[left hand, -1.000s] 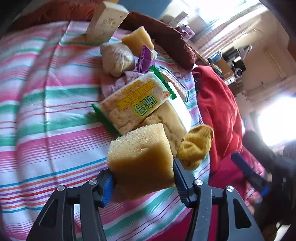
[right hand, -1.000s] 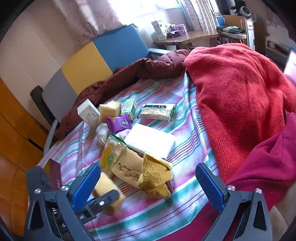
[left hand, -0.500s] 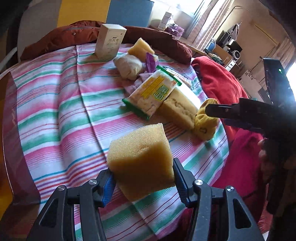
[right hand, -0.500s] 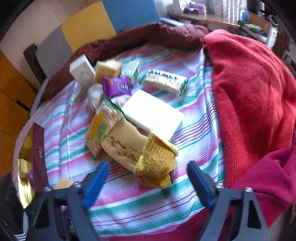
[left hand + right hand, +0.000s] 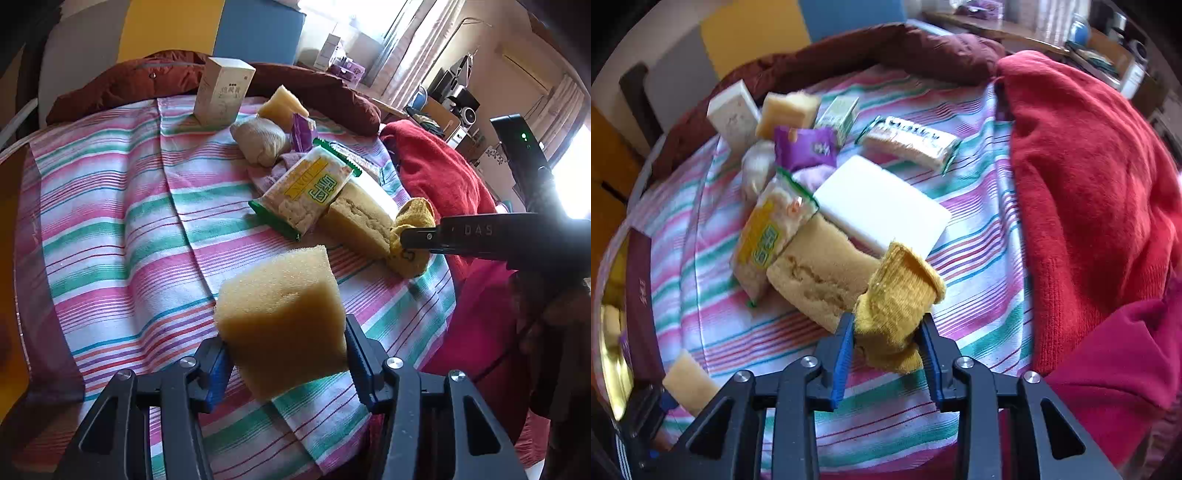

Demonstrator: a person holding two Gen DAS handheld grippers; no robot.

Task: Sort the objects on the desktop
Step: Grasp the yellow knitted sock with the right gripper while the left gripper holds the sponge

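Observation:
A yellow sponge block point(image 5: 280, 310) sits between the blue pads of my left gripper point(image 5: 284, 347). They press on its sides and the jaws are closing a little more. It hangs above the striped tablecloth point(image 5: 110, 229). My right gripper point(image 5: 886, 328) points steeply down, its jaws closing onto a crumpled mustard-yellow sock point(image 5: 901, 288), pads against both sides. In the left wrist view the sock point(image 5: 410, 218) lies beside a tan sponge slab point(image 5: 358, 221), with the right gripper's fingers point(image 5: 421, 234) on it.
A pile sits mid-table: a green-edged cracker packet point(image 5: 768, 236), a white block point(image 5: 879, 206), a purple packet point(image 5: 805, 147), a white box point(image 5: 221, 96) and a second cracker packet point(image 5: 912, 142). A red blanket point(image 5: 1089, 184) covers the right side. A maroon-lidded gold tin point(image 5: 639, 295) stands at the left.
My right gripper has come down over the yellow sock and closed from wide open onto it. My left gripper has shifted with the sponge still in it.

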